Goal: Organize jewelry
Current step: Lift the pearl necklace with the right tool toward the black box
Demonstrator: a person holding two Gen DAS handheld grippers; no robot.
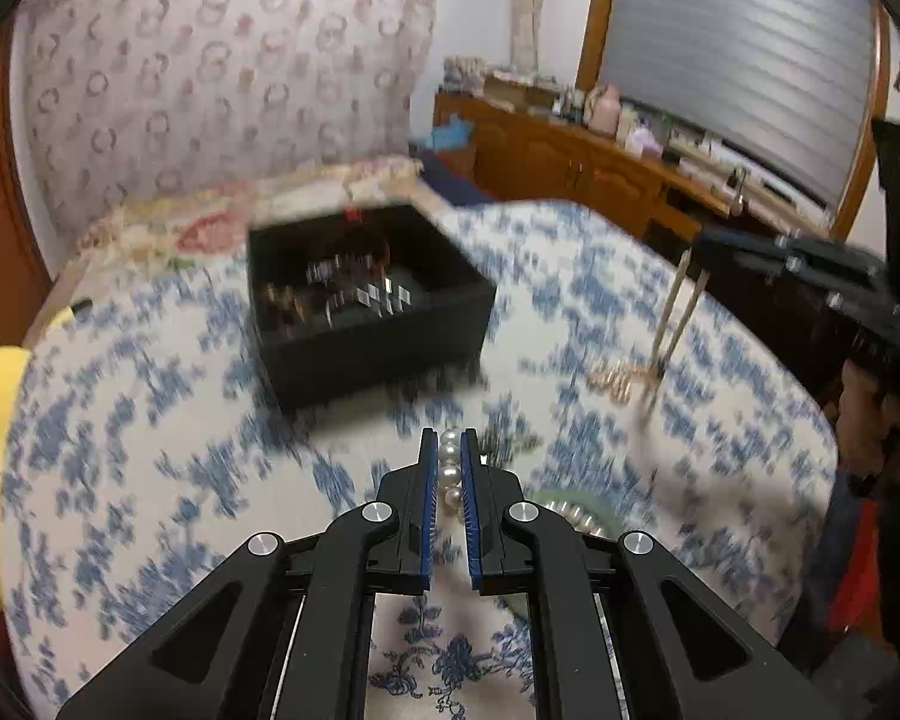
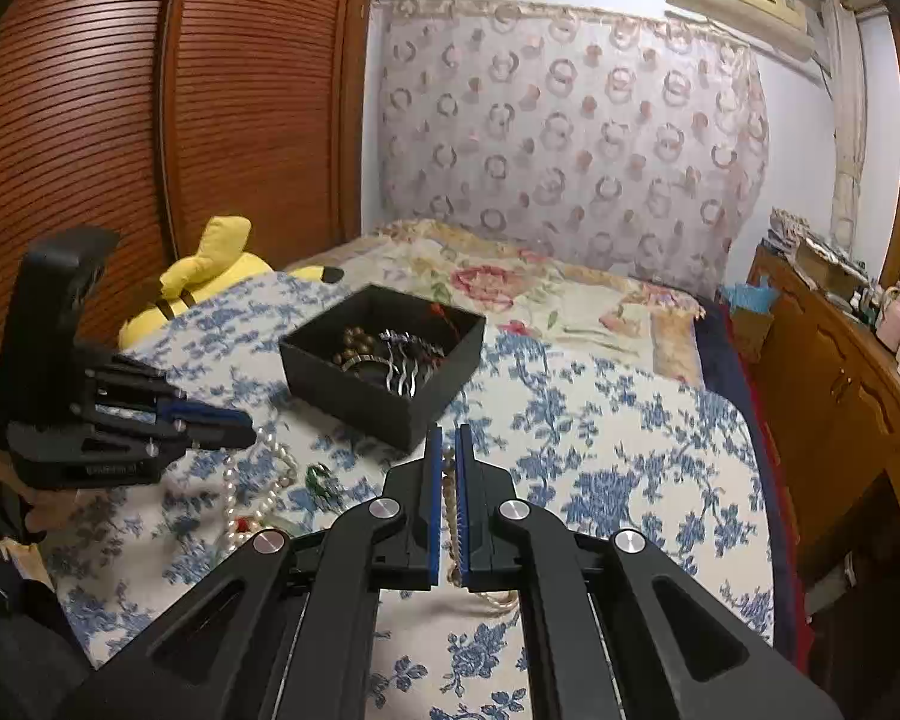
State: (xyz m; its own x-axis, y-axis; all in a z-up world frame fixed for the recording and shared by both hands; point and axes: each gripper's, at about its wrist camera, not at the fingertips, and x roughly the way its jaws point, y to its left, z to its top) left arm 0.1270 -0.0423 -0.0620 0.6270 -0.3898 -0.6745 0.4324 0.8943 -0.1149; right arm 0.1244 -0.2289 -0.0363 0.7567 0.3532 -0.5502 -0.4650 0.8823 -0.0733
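Observation:
A black jewelry box (image 1: pixel 366 294) sits open on the blue floral bedspread and holds beads and metal hair pieces; it also shows in the right wrist view (image 2: pixel 384 360). My left gripper (image 1: pixel 449 450) is shut on a white pearl necklace (image 1: pixel 448 468), whose strand trails over the spread in the right wrist view (image 2: pixel 252 492). My right gripper (image 2: pixel 448 450) is shut on a gold bead chain (image 2: pixel 450 498), which dangles from it in the left wrist view (image 1: pixel 666 324). A small green piece (image 2: pixel 318 477) lies beside the pearls.
The bed's blue floral spread (image 2: pixel 600 468) has a yellow plush toy (image 2: pixel 210 276) at its left side. A wooden dresser (image 2: pixel 840 372) with clutter stands to the right. A wooden wardrobe (image 2: pixel 150 120) stands behind on the left.

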